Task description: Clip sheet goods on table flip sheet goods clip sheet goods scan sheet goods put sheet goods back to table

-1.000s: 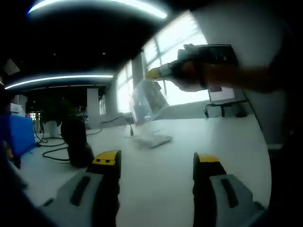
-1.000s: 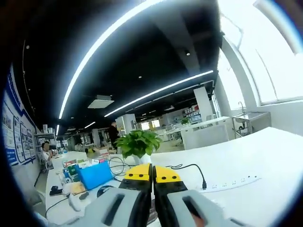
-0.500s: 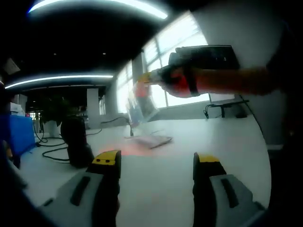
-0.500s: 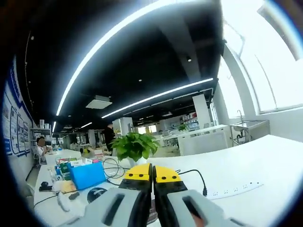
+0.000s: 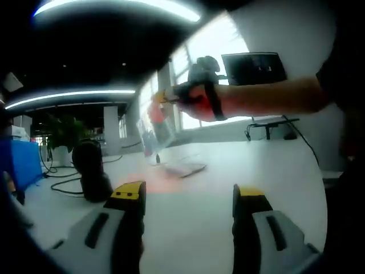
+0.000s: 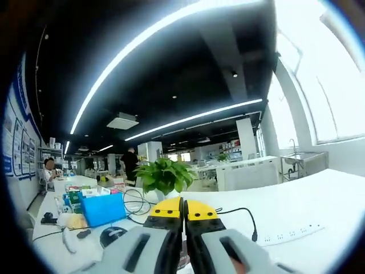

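In the left gripper view, a blue box [image 5: 23, 162] sits at the far left edge, with a potted plant [image 5: 64, 134] behind it and black cables [image 5: 63, 182] trailing over the white table [image 5: 194, 222]. A dark rounded device [image 5: 91, 171] stands on the table just right of the cables. The left tool [image 5: 188, 197] rises from the bottom with its two yellow-tipped jaws wide apart, nothing between them. Above and beyond them the right tool [image 5: 162, 98] reaches in from the right, gripped by a person's hand [image 5: 199, 100] — its yellow tip is pinched on the top edge of a clear plastic sheet [image 5: 157, 128], which hangs in the air above the table, reddish near the top. Below the sheet a flat pale item [image 5: 183, 168] lies on the table, and a faint red glow [image 5: 151, 181] marks the surface beside it. A dark monitor [image 5: 254, 68] stands at the right by the bright windows.

In the right gripper view, a blue box [image 6: 102, 209] and small clutter sit at the left on a white table [image 6: 296, 211], then a round black object [image 6: 114, 235], cables and a leafy plant [image 6: 162, 176]. The right tool [image 6: 183, 206] has its yellow tips pressed together — the sheet itself cannot be made out there. A white power strip [image 6: 291, 233] lies to the right.
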Demonstrator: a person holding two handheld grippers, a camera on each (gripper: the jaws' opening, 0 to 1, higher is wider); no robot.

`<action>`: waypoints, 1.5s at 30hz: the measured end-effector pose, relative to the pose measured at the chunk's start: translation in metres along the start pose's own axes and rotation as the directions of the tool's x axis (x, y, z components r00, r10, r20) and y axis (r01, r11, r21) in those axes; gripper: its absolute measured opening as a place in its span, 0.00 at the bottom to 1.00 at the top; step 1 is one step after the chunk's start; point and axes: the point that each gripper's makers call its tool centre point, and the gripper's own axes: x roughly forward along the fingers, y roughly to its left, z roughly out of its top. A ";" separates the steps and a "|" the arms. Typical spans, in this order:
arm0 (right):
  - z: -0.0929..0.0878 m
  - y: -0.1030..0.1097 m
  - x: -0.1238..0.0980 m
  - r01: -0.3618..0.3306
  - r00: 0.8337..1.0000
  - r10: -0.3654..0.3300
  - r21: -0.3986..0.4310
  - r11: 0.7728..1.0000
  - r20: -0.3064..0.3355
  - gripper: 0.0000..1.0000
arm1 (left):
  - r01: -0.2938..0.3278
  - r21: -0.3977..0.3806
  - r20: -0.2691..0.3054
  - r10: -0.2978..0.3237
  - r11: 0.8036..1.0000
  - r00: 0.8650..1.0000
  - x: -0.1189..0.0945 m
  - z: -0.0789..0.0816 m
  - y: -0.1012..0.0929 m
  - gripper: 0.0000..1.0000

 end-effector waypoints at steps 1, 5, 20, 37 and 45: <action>-0.001 0.000 0.002 0.001 1.000 -0.001 0.000 1.000 0.000 0.00 | 0.000 0.001 0.000 0.000 1.000 1.000 0.000 0.000 0.000 0.54; -0.005 -0.001 0.006 0.006 1.000 -0.006 -0.013 1.000 0.000 0.00 | 0.000 0.006 -0.001 0.000 1.000 1.000 0.000 0.000 0.000 0.54; -0.013 -0.003 0.016 0.037 0.999 -0.036 -0.014 0.999 0.015 0.00 | 0.005 0.010 0.004 -0.005 1.000 1.000 0.000 0.001 -0.001 0.54; -0.026 0.003 0.025 0.030 0.999 -0.025 -0.135 0.990 0.036 0.00 | 0.008 0.016 0.000 -0.008 1.000 1.000 0.001 0.000 -0.002 0.54; -0.031 0.004 0.024 0.026 0.999 -0.022 -0.139 0.990 0.033 0.00 | 0.012 0.018 -0.003 -0.012 1.000 1.000 0.001 -0.001 -0.003 0.54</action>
